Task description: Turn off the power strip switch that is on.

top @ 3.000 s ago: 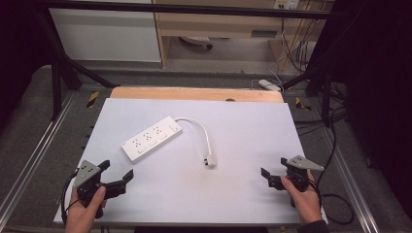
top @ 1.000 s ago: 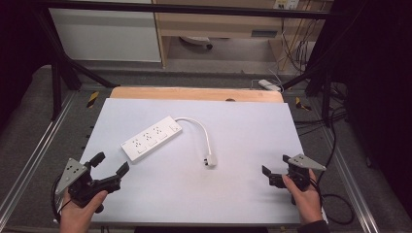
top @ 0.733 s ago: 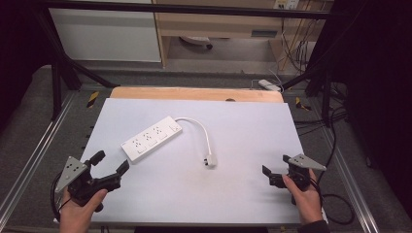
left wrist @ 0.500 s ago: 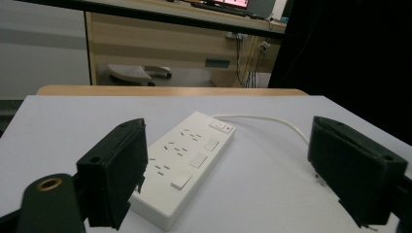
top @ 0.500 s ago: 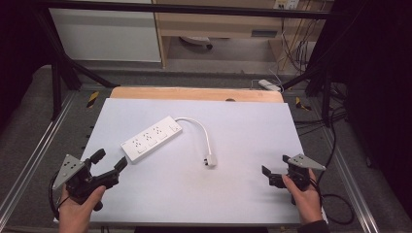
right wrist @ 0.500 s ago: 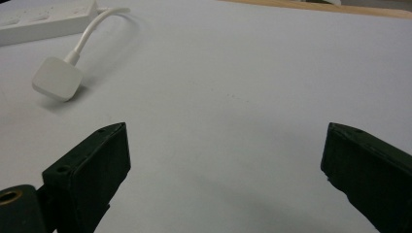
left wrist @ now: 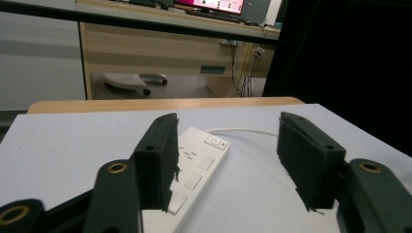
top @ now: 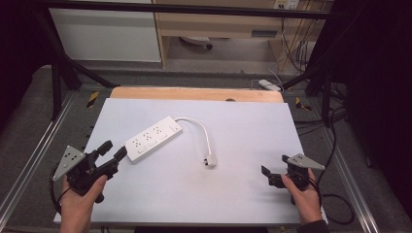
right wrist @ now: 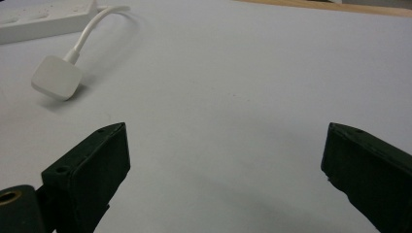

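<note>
High view showed a white power strip (top: 153,138) lying at an angle on the pale tabletop (top: 243,126), left of centre, with its white cord (top: 201,128) curving away to the right and ending in a white plug (top: 210,160) near the middle of the table. The left gripper (top: 112,150) sat at the table's near left corner, held in a hand (top: 77,204), with its jaw tips just short of the strip's near end; its jaws had just been closing and stood partly apart, with nothing pressed between them. In the left gripper view, the strip (left wrist: 197,170) lay ahead of the jaws and ran under the left one, its near end between the two pads but untouched by them; a switch (left wrist: 217,142) sat at the far end, and the small dark markings beside the sockets were too fine to read. The right gripper (top: 272,175) rested near the table's near right corner in the other hand (top: 303,196), well apart from the plug. In the right gripper view its jaws stood wide over bare tabletop, with the plug (right wrist: 56,77) and cord (right wrist: 94,26) off to the upper left. A wooden strip (top: 194,93) edged the far side of the table. No brand name or label could be made out on the strip or the plug.
</note>
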Demonstrator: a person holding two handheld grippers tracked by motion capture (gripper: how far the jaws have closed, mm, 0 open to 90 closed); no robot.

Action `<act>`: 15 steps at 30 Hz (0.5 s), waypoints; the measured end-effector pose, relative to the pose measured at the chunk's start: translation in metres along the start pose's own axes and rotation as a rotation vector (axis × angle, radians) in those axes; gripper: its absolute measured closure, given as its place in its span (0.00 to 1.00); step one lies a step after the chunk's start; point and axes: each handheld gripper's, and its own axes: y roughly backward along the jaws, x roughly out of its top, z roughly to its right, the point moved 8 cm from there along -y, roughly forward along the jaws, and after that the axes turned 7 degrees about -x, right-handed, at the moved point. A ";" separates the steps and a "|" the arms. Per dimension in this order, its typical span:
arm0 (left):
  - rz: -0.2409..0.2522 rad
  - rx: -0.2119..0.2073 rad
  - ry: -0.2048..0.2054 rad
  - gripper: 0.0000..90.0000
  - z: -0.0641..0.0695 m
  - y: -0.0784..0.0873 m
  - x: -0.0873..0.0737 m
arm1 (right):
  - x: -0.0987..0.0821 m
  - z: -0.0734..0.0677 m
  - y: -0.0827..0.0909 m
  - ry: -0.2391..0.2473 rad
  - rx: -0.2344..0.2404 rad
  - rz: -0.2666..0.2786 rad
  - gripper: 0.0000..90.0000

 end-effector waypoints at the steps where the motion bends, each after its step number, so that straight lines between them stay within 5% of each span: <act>1: 0.000 0.002 0.001 0.48 -0.001 -0.001 0.001 | 0.000 0.000 0.000 -0.004 0.000 0.000 0.05; 15: 0.013 0.034 -0.009 0.63 -0.017 -0.010 0.020 | 0.000 0.001 -0.002 -0.008 0.002 -0.003 0.04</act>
